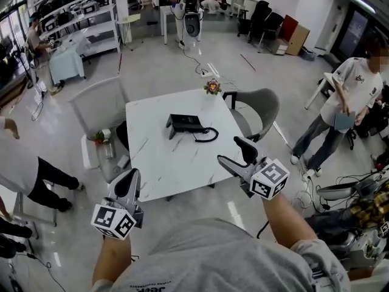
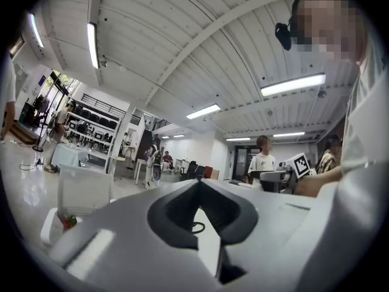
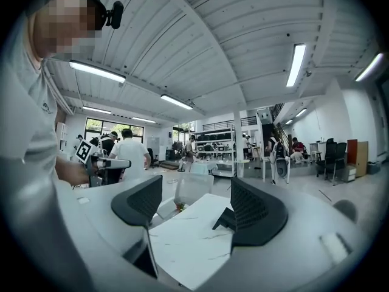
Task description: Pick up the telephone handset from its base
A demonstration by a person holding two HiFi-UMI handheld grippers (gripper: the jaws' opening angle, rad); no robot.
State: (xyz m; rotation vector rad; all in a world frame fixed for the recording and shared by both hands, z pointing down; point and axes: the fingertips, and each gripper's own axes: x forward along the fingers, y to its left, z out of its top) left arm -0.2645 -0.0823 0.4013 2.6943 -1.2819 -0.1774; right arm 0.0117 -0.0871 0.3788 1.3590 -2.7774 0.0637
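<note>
A black telephone [image 1: 185, 124] sits near the middle of the white table [image 1: 164, 169]. Its handset rests on the base, and the coiled cord [image 1: 207, 135] loops out to its right. My left gripper [image 1: 129, 178] hovers over the table's near left corner with its jaws shut and empty; the left gripper view [image 2: 198, 184] shows the pads meeting. Over the near right edge, my right gripper [image 1: 232, 151] is open and well short of the phone. In the right gripper view [image 3: 194, 202] a corner of the telephone [image 3: 222, 219] shows beside the right pad.
A small flower pot [image 1: 212, 87] stands at the table's far edge. A translucent chair [image 1: 97, 105] is at the left and a grey chair [image 1: 260, 105] at the right. People stand at the right [image 1: 343, 102] and at the left [image 1: 24, 175].
</note>
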